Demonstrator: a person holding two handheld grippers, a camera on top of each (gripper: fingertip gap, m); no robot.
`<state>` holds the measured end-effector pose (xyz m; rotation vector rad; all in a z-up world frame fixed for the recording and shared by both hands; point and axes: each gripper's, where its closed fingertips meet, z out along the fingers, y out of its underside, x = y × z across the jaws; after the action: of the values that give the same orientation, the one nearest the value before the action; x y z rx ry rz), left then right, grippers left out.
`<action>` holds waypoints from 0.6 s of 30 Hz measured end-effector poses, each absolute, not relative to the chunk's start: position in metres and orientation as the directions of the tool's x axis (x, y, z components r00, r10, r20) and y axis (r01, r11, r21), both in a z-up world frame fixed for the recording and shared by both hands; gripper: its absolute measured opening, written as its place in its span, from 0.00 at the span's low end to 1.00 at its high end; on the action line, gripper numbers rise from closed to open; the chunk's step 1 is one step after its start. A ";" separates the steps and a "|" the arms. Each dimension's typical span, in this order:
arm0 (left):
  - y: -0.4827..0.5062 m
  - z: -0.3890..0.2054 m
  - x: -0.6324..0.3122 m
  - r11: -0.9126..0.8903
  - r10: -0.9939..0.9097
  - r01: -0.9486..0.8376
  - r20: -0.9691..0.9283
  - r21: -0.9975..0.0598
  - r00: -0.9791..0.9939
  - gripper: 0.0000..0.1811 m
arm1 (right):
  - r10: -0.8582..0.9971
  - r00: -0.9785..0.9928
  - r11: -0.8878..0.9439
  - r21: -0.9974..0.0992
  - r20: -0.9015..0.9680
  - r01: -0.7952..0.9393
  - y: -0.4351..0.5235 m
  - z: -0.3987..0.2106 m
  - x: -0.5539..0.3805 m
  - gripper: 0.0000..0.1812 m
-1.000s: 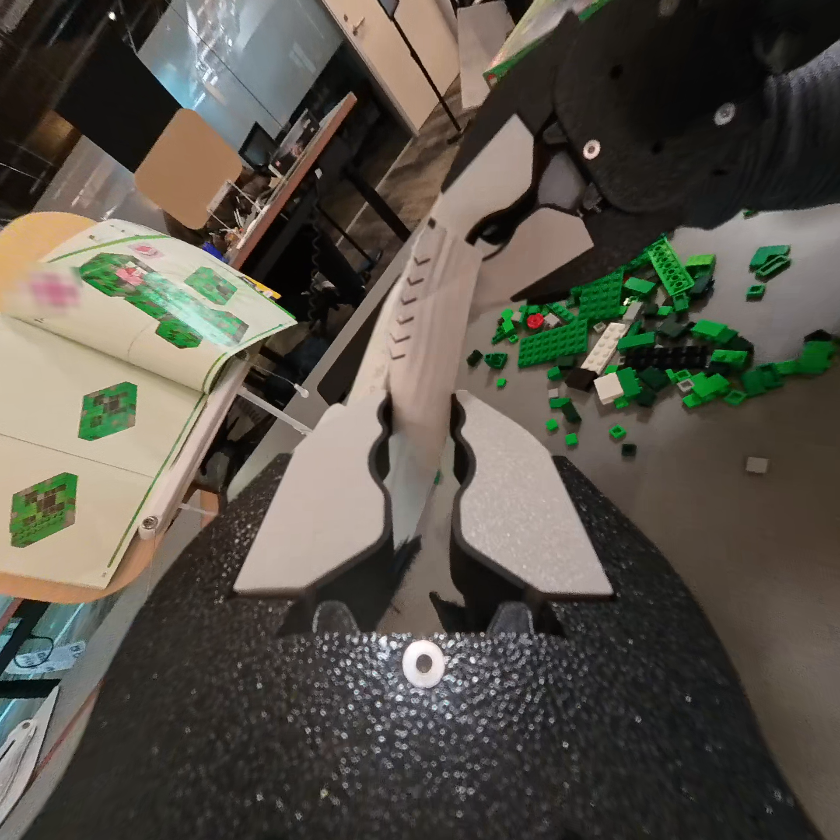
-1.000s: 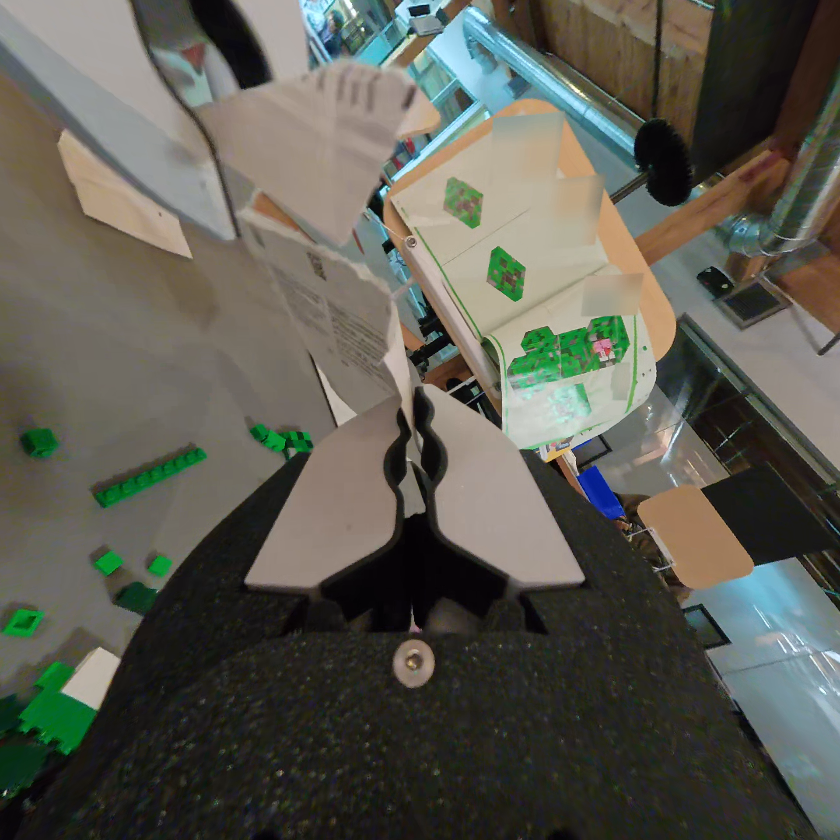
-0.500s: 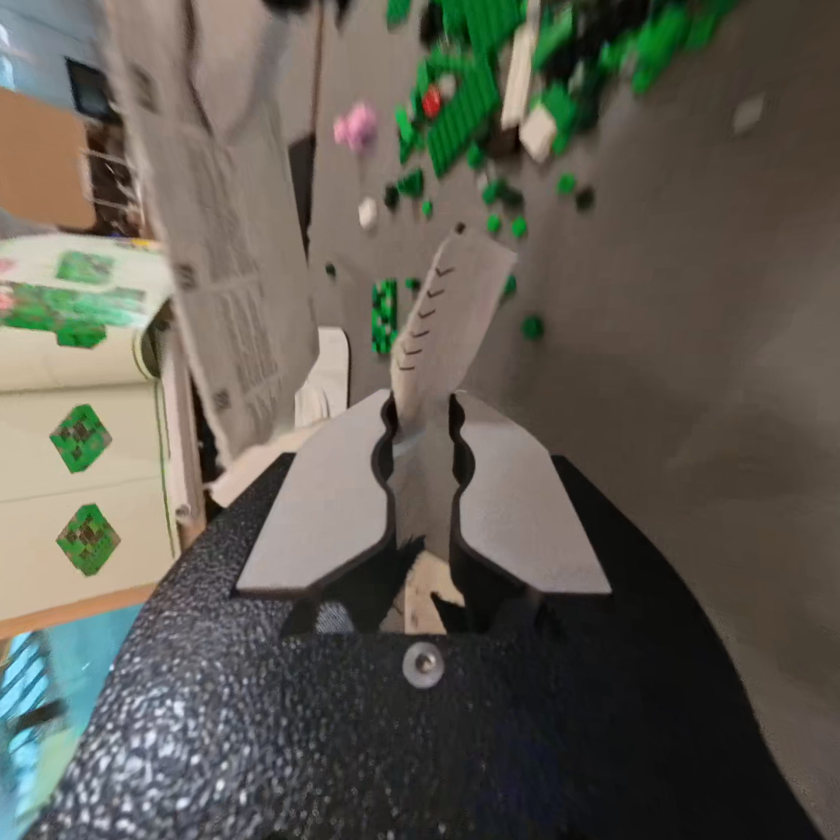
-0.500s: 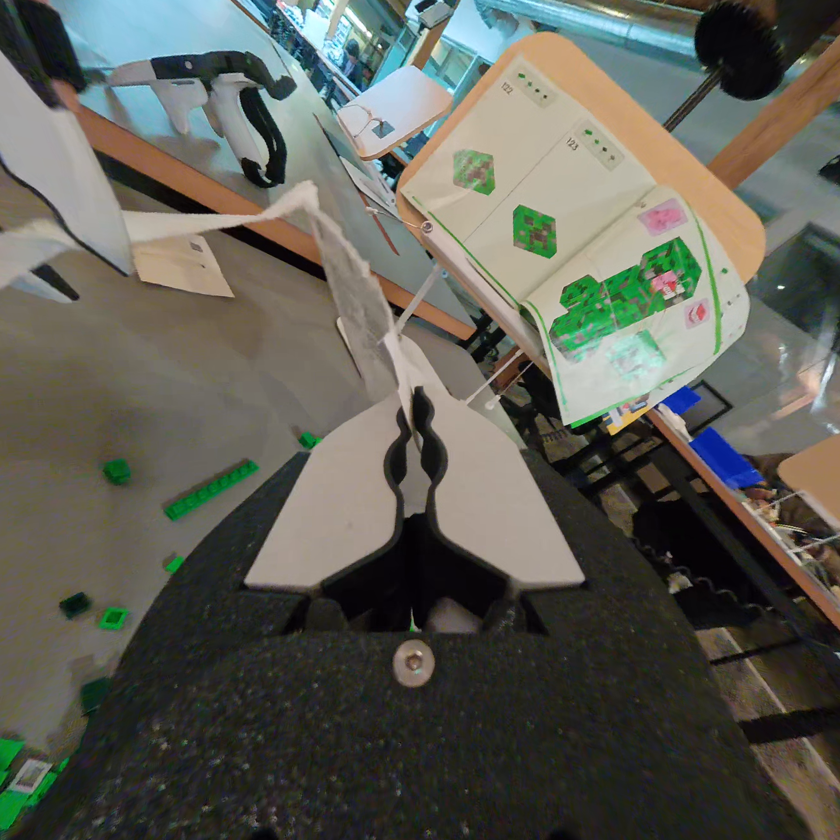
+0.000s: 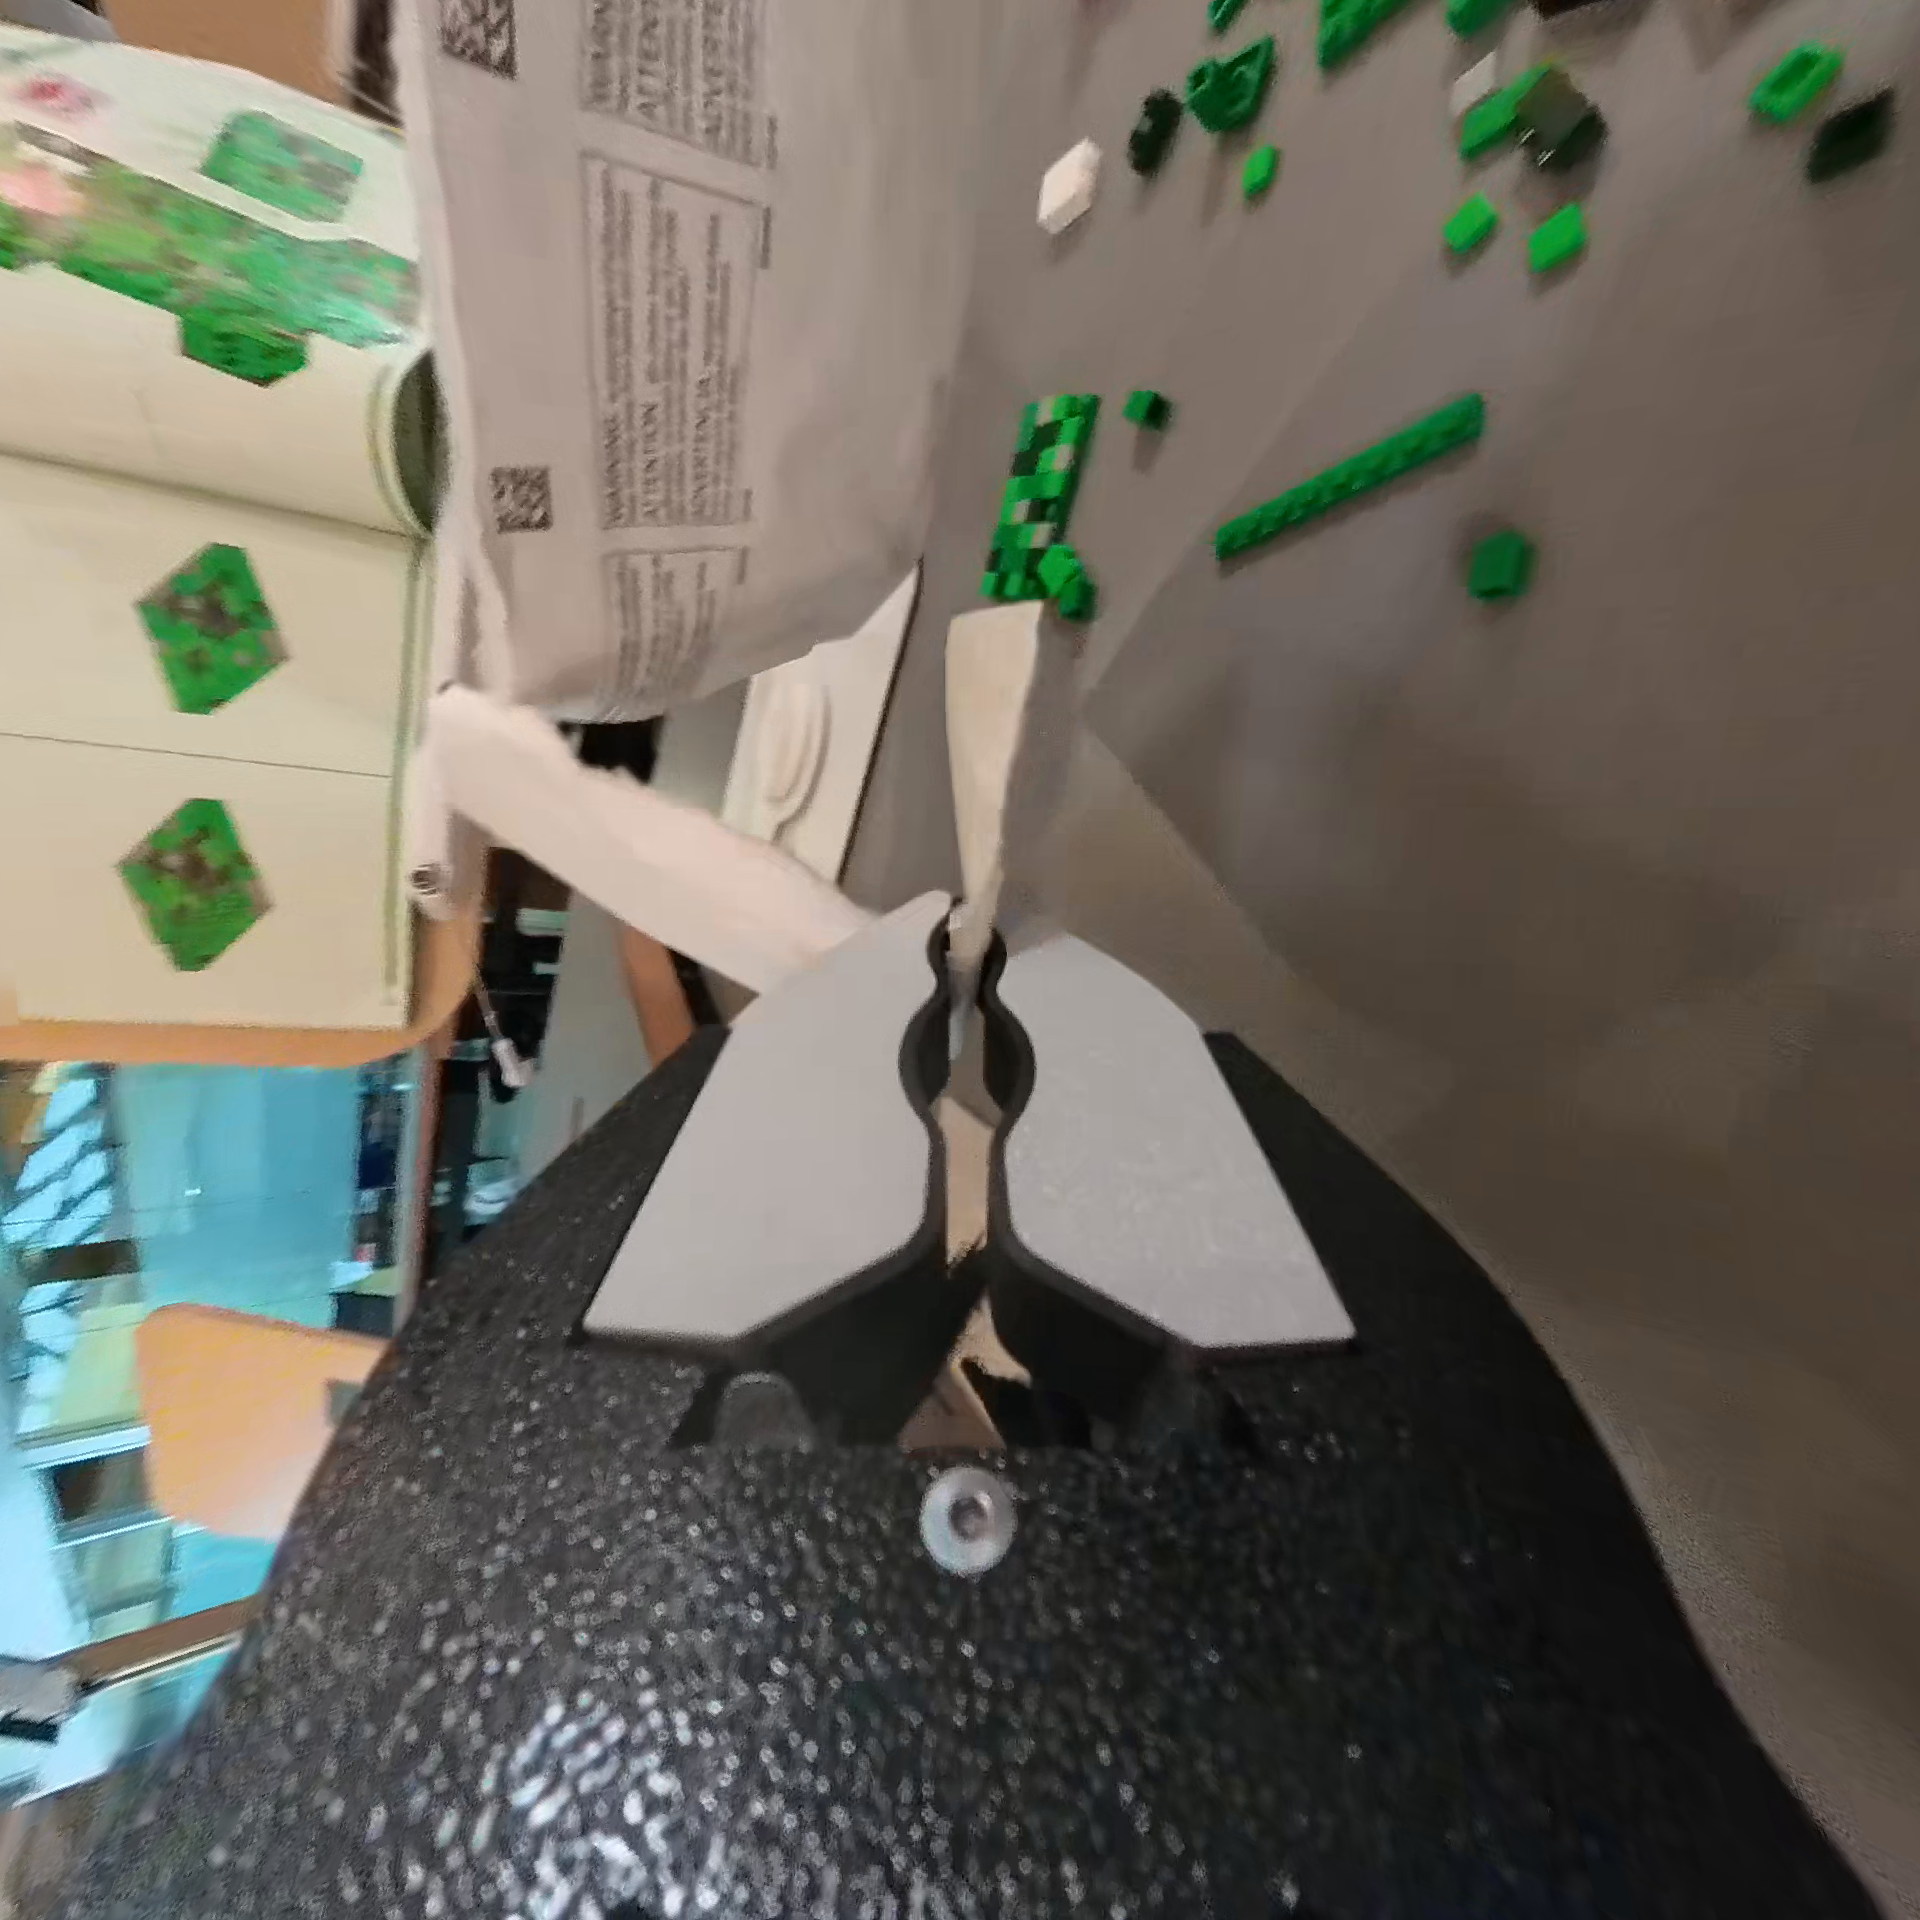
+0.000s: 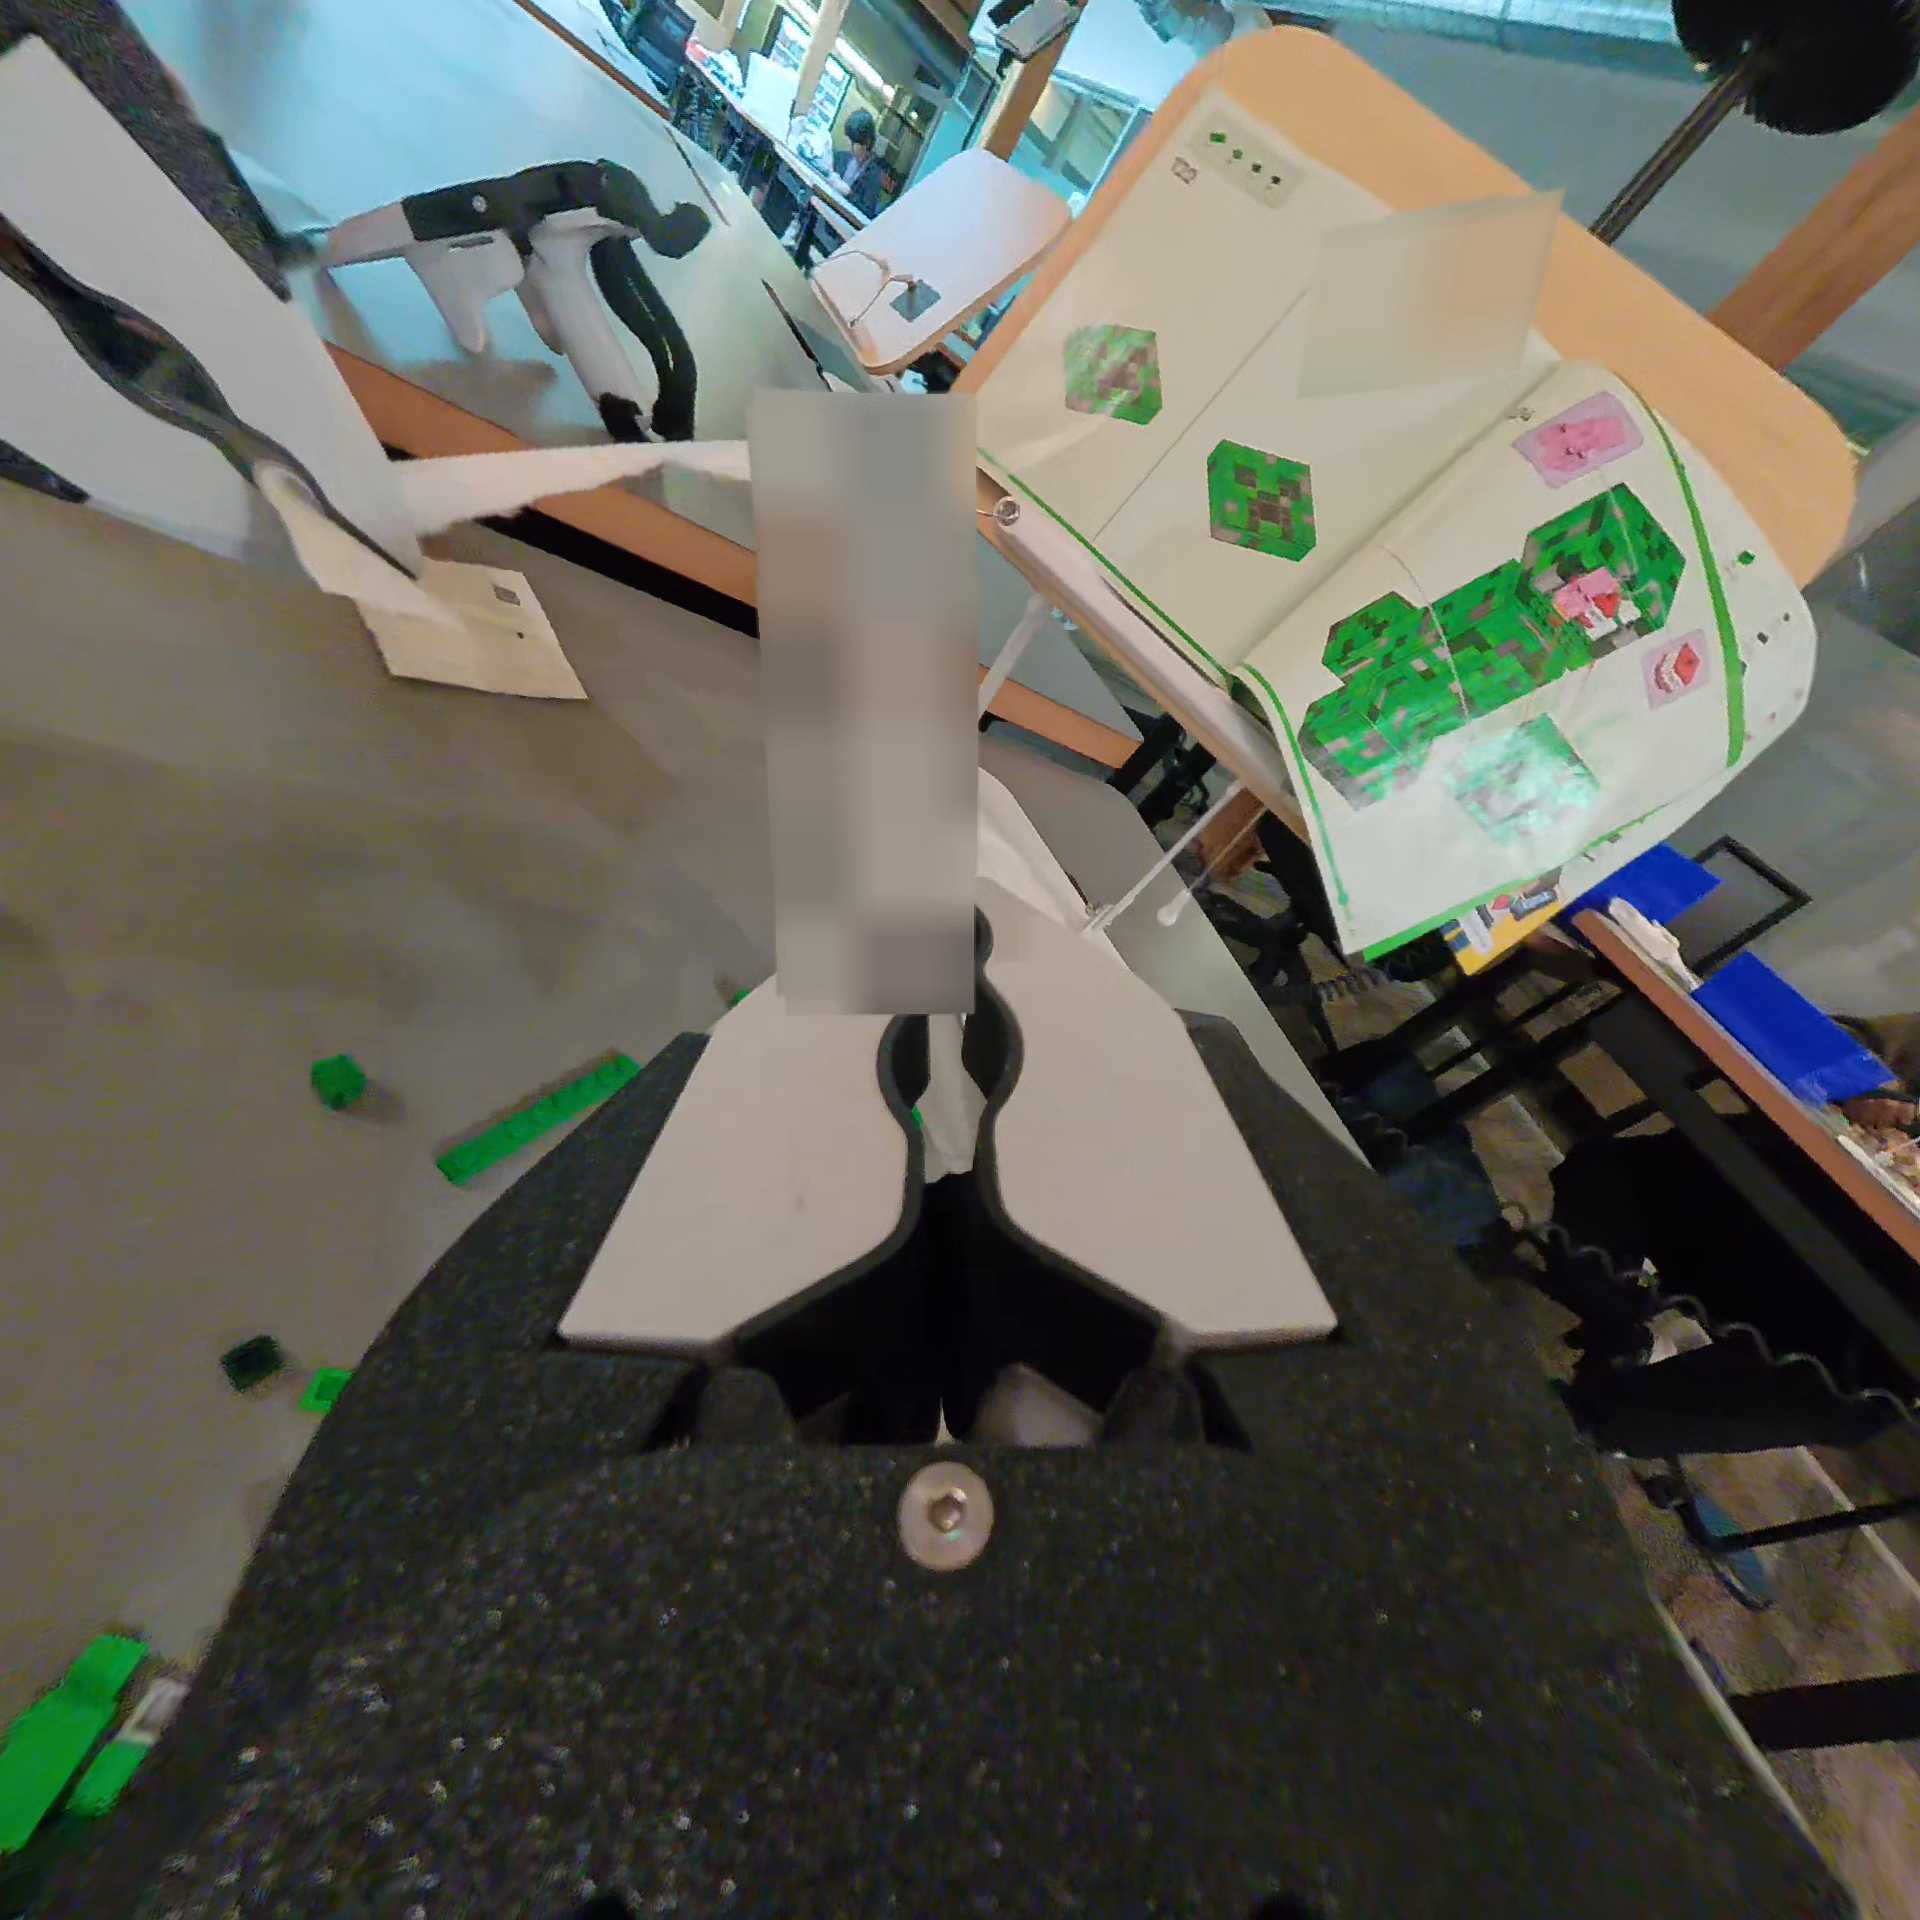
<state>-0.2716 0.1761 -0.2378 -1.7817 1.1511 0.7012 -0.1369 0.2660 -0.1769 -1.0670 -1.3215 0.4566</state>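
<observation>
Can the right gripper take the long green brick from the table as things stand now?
Probably not yet. The right gripper is shut on a piece of torn paper bag, so its fingers are occupied. The long green brick lies uncovered on the grey table nearby.

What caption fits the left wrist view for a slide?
Left gripper shut on a torn strip of a white paper bag, above a grey table scattered with green bricks.

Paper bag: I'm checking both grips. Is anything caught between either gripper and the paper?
Nothing visible. The left gripper is shut directly on a torn paper strip. The right gripper is shut on the paper bag, though its fingertips are partly hidden in the right wrist view.
</observation>
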 end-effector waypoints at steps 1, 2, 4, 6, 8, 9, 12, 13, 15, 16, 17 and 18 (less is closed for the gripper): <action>0.175 -0.235 -0.274 -0.176 -0.401 -0.920 -0.828 -0.350 0.392 0.00 | 0.803 0.253 0.473 -0.835 0.540 0.282 0.268 -0.176 -0.134 0.00; 0.174 -0.233 -0.276 -0.160 -0.391 -0.928 -0.841 -0.338 0.374 0.00 | 0.810 0.255 0.462 -0.843 0.528 0.277 0.270 -0.175 -0.132 0.00; 0.172 -0.229 -0.275 -0.127 -0.376 -0.933 -0.854 -0.336 0.358 0.00 | 0.825 0.251 0.443 -0.855 0.507 0.269 0.273 -0.174 -0.127 0.00; 0.171 -0.224 -0.276 -0.103 -0.352 -0.935 -0.866 -0.340 0.354 0.00 | 0.837 0.243 0.428 -0.864 0.490 0.266 0.275 -0.173 -0.123 0.00; 0.171 -0.222 -0.278 -0.098 -0.337 -0.935 -0.872 -0.342 0.354 0.00 | 0.845 0.239 0.417 -0.869 0.478 0.265 0.277 -0.173 -0.120 0.00; 0.171 -0.223 -0.278 -0.098 -0.340 -0.932 -0.868 -0.350 0.362 0.01 | 0.848 0.235 0.413 -0.871 0.474 0.268 0.277 -0.173 -0.119 0.00; 0.169 -0.231 -0.272 -0.102 -0.399 -0.908 -0.820 -0.405 0.411 0.04 | 0.848 0.226 0.416 -0.867 0.479 0.276 0.277 -0.173 -0.117 0.00; 0.168 -0.237 -0.270 -0.110 -0.435 -0.902 -0.796 -0.417 0.421 0.05 | 0.846 0.223 0.420 -0.863 0.485 0.281 0.276 -0.173 -0.117 0.00; 0.165 -0.249 -0.265 -0.135 -0.504 -0.899 -0.752 -0.418 0.425 0.07 | 0.839 0.220 0.432 -0.855 0.498 0.289 0.274 -0.172 -0.119 0.00; 0.164 -0.254 -0.265 -0.153 -0.531 -0.901 -0.735 -0.407 0.422 0.08 | 0.835 0.220 0.437 -0.850 0.505 0.294 0.273 -0.172 -0.121 0.00; 0.163 -0.260 -0.266 -0.176 -0.555 -0.902 -0.718 -0.394 0.421 0.10 | 0.828 0.227 0.440 -0.845 0.513 0.304 0.273 -0.173 -0.122 0.01; 0.162 -0.265 -0.267 -0.204 -0.573 -0.899 -0.697 -0.388 0.431 0.12 | 0.819 0.242 0.439 -0.839 0.521 0.321 0.275 -0.173 -0.122 0.00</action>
<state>-0.2674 0.1617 -0.2650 -1.8966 1.2470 0.5235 -0.1220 0.2754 -0.1731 -1.1276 -1.3390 0.4636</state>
